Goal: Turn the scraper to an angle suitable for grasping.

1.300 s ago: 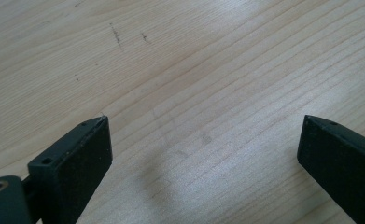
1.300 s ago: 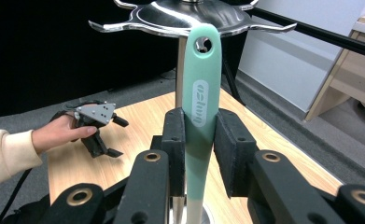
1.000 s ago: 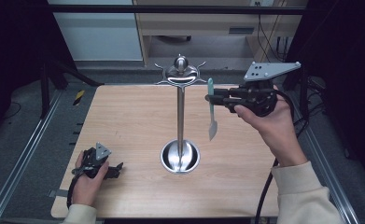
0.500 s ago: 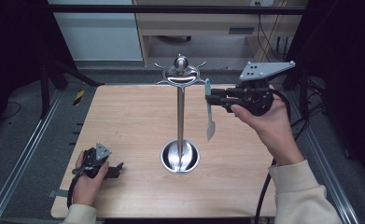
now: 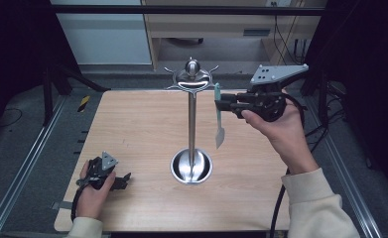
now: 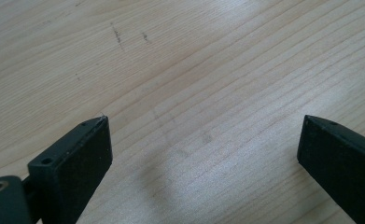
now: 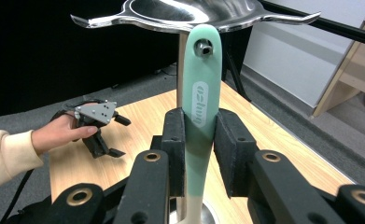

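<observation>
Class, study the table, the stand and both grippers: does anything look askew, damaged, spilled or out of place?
Nothing stands out. The metal stand is upright on the table, the right gripper holds the green utensil vertically near its hooks, and the left gripper rests open on bare wood.

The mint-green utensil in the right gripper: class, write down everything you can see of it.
The mint-green utensil has a smooth, plastic-looking handle with a hanging hole at its top end and pale lettering below. It hangs upright, its pale blade pointing down above the table. The right gripper clamps its handle between black jaws, close under the steel stand's hooked top.
</observation>
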`<control>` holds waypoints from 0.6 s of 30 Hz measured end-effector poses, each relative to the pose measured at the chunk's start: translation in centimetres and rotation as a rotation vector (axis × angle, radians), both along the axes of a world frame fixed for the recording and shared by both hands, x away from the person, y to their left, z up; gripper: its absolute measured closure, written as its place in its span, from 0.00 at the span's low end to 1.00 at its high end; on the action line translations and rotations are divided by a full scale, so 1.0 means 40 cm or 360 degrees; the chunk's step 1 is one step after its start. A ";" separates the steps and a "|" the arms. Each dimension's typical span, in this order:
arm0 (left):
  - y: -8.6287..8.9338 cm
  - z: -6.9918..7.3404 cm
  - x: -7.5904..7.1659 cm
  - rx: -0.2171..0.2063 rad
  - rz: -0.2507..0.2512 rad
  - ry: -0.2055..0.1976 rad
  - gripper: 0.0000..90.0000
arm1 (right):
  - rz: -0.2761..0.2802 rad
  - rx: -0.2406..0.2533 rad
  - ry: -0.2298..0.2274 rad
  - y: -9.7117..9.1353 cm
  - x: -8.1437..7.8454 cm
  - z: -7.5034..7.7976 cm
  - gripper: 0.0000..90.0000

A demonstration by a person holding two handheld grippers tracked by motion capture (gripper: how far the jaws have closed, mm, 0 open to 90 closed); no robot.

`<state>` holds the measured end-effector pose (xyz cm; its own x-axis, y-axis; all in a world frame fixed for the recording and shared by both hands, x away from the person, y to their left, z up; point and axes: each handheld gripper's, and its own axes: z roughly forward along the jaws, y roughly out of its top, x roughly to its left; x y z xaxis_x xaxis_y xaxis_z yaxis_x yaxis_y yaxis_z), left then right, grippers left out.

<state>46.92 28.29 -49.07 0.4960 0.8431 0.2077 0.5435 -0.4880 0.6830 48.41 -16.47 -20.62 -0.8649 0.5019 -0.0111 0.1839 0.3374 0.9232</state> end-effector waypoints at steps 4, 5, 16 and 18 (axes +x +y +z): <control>-0.001 0.000 0.000 0.0000 -0.0002 0.0001 0.03 | 0.0002 0.0004 0.0000 0.002 0.001 -0.002 0.83; -0.001 0.000 0.000 0.0000 -0.0002 0.0001 0.03 | 0.0003 0.0006 -0.0001 0.002 0.001 -0.002 0.83; -0.003 -0.001 0.000 0.0007 -0.0005 0.0006 0.03 | 0.0008 0.0035 0.0001 0.000 0.001 -0.008 0.82; -0.002 -0.001 0.000 0.0005 -0.0005 0.0005 0.03 | 0.0005 0.0037 0.0001 0.000 0.000 -0.008 0.82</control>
